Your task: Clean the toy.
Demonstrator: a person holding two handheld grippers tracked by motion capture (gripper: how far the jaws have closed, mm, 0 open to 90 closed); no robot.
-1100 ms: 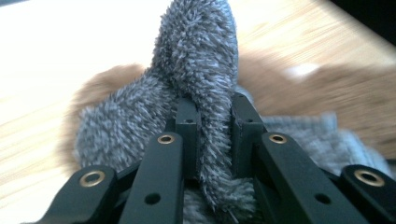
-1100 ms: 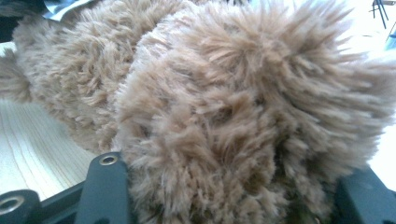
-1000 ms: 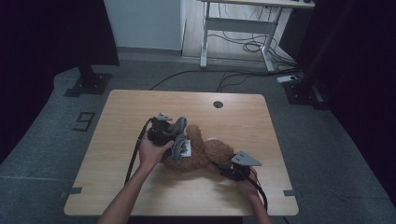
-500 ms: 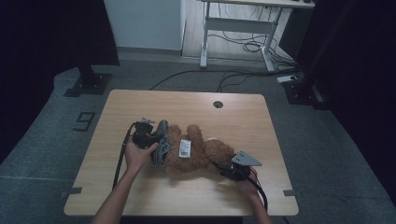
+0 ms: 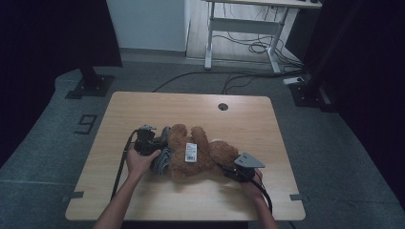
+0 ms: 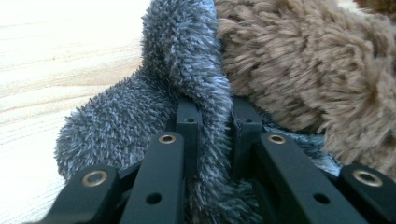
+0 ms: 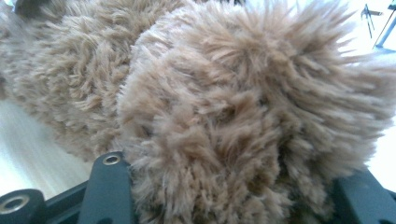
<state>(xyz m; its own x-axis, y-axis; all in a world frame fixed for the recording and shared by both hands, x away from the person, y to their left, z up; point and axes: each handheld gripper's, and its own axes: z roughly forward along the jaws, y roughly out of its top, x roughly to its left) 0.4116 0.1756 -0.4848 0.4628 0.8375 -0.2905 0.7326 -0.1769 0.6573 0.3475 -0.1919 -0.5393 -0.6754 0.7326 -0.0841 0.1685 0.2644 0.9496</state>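
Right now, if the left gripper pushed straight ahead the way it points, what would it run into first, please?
The left gripper is already shut on a fold of the grey plush fabric. Pushed straight on, it would probably drive that fold into the brown teddy bear just behind, though depth is unclear.

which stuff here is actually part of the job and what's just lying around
In the job:
- brown plush teddy bear
- grey fuzzy cloth piece, pinched by the left gripper
- right gripper, at the bear's head

Lying about:
- white desk frame and floor cables behind the wooden table
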